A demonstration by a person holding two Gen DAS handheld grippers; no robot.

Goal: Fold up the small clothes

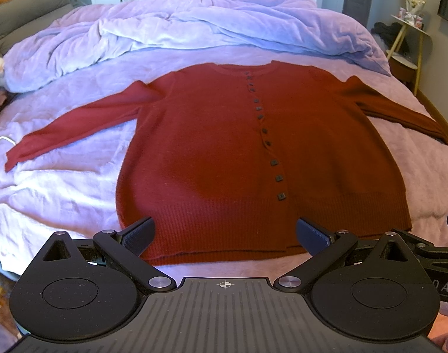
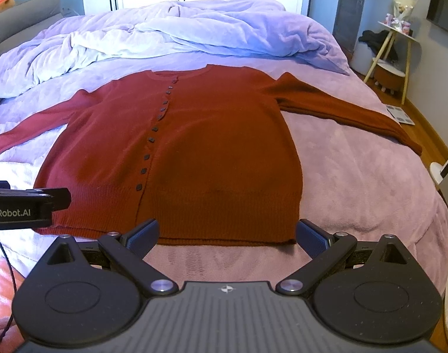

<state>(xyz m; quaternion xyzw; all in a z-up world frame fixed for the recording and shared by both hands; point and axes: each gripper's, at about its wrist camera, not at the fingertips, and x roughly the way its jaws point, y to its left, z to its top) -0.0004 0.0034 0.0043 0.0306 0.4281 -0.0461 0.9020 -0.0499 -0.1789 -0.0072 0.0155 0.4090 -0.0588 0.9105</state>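
Both our grippers, left and right, gape wide, empty, over the cardigan; only right view catches its right cuff.

Red rib-knit cardigan, fuzzy fleece bedspread, matt blk plastic tool.

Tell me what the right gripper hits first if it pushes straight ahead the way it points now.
Most likely the ribbed hem of the red cardigan, lying flat on the bed. The right gripper is open and holds nothing; its height above the hem is unclear.
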